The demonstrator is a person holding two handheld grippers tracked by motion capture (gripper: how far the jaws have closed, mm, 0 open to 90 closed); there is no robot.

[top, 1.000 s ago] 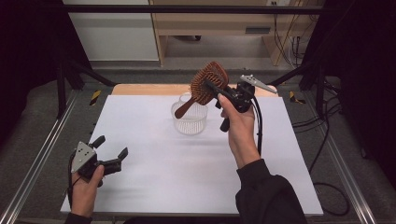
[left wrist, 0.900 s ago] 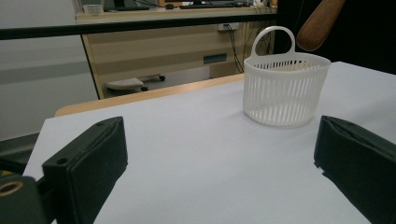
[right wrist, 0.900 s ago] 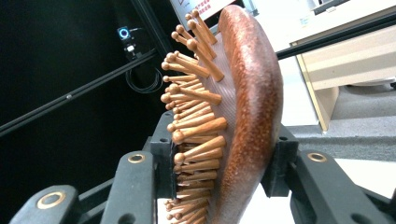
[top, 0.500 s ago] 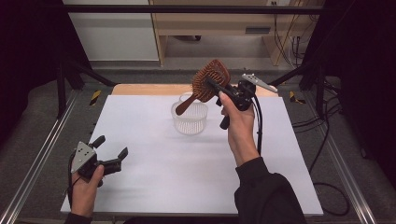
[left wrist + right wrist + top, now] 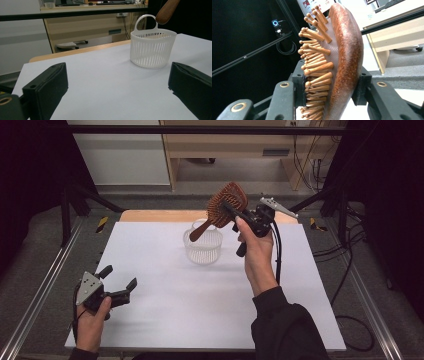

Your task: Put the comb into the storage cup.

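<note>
High view: the right gripper (image 5: 235,214) clamps a brown wooden paddle hairbrush (image 5: 225,206) above a white slotted plastic basket (image 5: 202,246) on the white desk (image 5: 165,300); the handle tip is not yet inside.

Left gripper view: the jaws stand wide apart, empty (basket ahead).

Right gripper view: both pads pinch the hairbrush head. Lowering and release remain, I judge.

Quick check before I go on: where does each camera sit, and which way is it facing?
High view: above the near side, looking down at the table; both forearms show.
Left gripper view: low, facing the basket between open jaws.
Right gripper view: along jaws clamping the brush.
Shared: the high and left gripper views show the basket under the brush handle.
</note>
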